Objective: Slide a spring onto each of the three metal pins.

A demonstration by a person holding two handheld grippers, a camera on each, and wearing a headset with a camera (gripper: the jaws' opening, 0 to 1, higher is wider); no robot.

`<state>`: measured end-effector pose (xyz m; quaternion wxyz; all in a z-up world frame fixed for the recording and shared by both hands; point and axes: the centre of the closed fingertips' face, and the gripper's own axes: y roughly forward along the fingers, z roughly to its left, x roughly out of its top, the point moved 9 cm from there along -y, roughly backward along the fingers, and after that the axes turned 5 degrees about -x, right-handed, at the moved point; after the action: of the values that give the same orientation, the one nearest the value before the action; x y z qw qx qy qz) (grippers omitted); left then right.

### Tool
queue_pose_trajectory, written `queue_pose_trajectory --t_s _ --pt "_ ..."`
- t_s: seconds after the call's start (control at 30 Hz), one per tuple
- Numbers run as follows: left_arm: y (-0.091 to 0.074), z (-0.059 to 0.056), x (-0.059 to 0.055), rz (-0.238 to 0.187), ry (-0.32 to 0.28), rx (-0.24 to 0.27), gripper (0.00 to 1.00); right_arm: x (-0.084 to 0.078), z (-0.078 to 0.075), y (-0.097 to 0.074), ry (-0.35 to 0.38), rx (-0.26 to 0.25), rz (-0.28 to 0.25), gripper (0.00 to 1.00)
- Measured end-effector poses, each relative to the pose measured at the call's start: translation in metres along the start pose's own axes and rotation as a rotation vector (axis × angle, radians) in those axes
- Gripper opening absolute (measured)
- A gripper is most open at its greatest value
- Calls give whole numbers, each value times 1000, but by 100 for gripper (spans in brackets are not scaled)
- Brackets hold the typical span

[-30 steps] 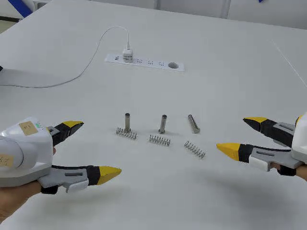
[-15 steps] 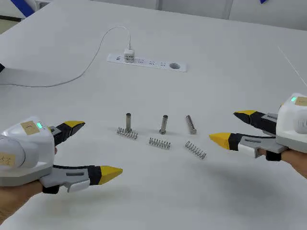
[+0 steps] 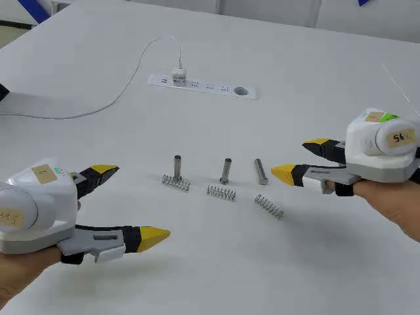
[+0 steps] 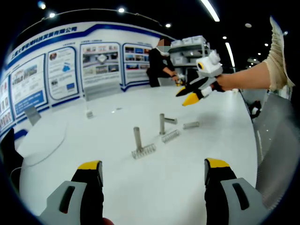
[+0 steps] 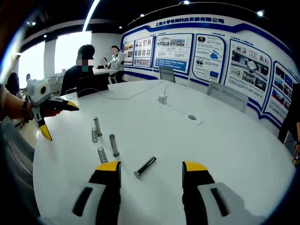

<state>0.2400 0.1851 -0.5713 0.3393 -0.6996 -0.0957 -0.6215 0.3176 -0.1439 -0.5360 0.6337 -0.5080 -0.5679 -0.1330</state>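
Two metal pins (image 3: 177, 166) (image 3: 226, 170) stand upright mid-table, and a third pin (image 3: 261, 171) lies on its side to their right. A spring lies in front of each: left spring (image 3: 176, 183), middle spring (image 3: 220, 192), right spring (image 3: 269, 206). My right gripper (image 3: 296, 157) hovers open just right of the lying pin (image 5: 144, 167), which sits between its jaws in the right gripper view. My left gripper (image 3: 134, 202) is open and empty at the near left, well short of the left pin (image 4: 137, 138) and its spring (image 4: 144, 151).
A white power strip (image 3: 203, 86) with a plugged-in charger and a cable (image 3: 125, 85) trailing left lies at the back of the white table (image 3: 216, 262). People stand at another table (image 5: 101, 70) in the background.
My right gripper has moved left and away from me, ending close to the lying pin. The left gripper, pins and springs have stayed put.
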Motion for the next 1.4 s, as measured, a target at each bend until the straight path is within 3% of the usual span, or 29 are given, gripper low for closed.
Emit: queue_pose_trajectory --t_s 0.63,1.4 --pt "1 0 0 -1 -2 1 90 14 0 42 16 -26 97 45" --pt "1 0 -4 -3 -14 4 89 3 6 69 52 -77 244 28"
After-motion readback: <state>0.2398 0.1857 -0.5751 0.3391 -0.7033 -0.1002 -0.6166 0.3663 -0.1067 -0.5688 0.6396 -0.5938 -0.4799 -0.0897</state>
